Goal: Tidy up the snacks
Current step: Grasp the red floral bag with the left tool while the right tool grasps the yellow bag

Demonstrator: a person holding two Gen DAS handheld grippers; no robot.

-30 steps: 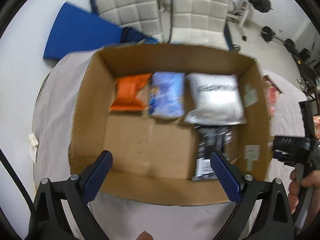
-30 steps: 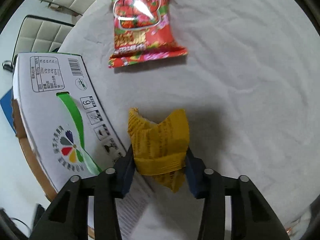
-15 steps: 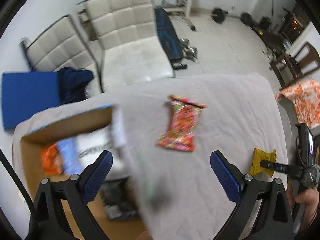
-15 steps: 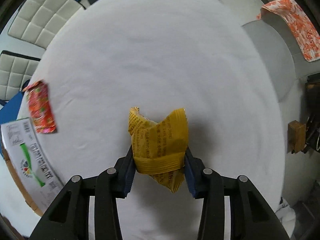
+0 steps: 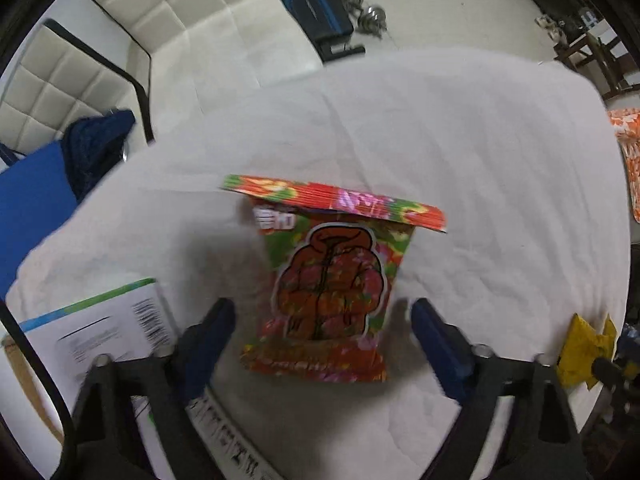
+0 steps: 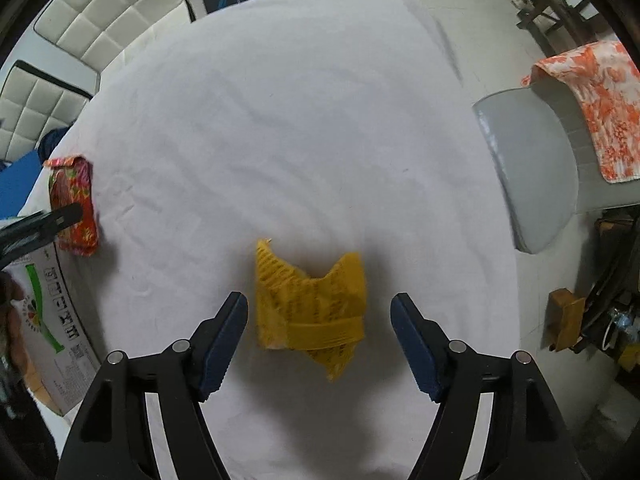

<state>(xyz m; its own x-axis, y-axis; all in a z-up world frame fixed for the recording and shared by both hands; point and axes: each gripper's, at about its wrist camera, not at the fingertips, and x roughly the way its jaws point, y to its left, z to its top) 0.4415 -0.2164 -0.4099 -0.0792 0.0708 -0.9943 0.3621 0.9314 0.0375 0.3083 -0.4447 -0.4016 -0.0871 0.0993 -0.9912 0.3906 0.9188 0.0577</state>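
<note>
A red and green snack bag lies flat on the white tablecloth, its near end between the wide-apart fingers of my open left gripper. The same bag shows at the far left of the right wrist view. A crumpled yellow packet sits on the cloth between the fingers of my open right gripper, and neither pad touches it. That yellow packet also appears at the right edge of the left wrist view. The cardboard box's white printed flap is at lower left.
Two white quilted chairs stand beyond the table's far edge, with a blue board to the left. A grey chair with an orange patterned cloth is off the table's right side. The box flap borders the cloth on the left.
My right gripper has opened and let go of the yellow packet, which now rests on the cloth. My left gripper has swung away from the box and closed in on the red bag.
</note>
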